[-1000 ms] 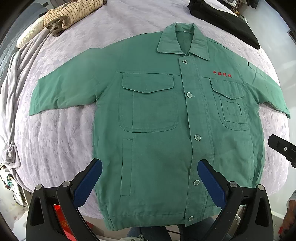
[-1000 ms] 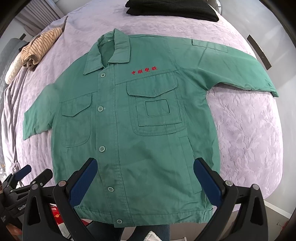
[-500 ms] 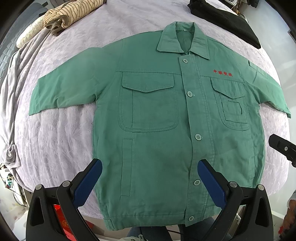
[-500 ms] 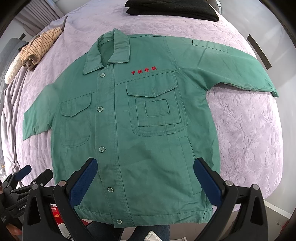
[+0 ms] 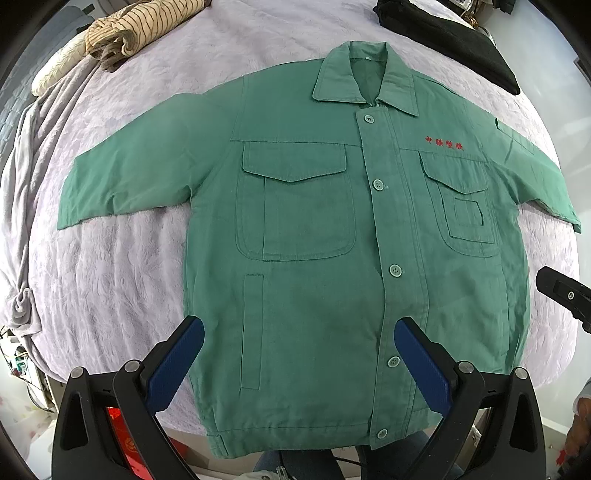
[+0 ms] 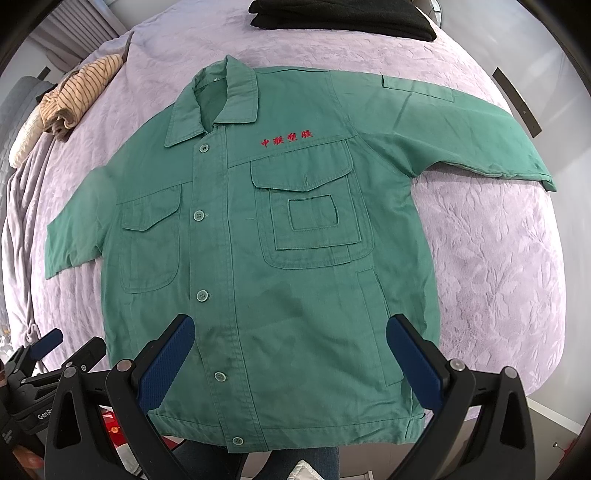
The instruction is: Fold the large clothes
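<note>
A green work jacket [image 5: 314, 258] lies flat and buttoned, front up, on a lilac bedspread [image 5: 110, 277], collar away from me and sleeves spread to both sides. It also shows in the right wrist view [image 6: 277, 258], with red embroidered characters on the chest. My left gripper [image 5: 299, 354] is open and empty, held above the jacket's lower hem. My right gripper [image 6: 290, 350] is open and empty above the hem too. The left gripper shows at the lower left of the right wrist view [image 6: 66, 343]. The right gripper's tip shows at the right edge of the left wrist view [image 5: 561, 291].
A striped beige garment [image 5: 140, 26] lies rolled at the far left of the bed and shows in the right wrist view [image 6: 77, 96]. A folded black garment [image 5: 450, 40] lies at the far right, also in the right wrist view [image 6: 340, 18]. The bed's near edge runs under the hem.
</note>
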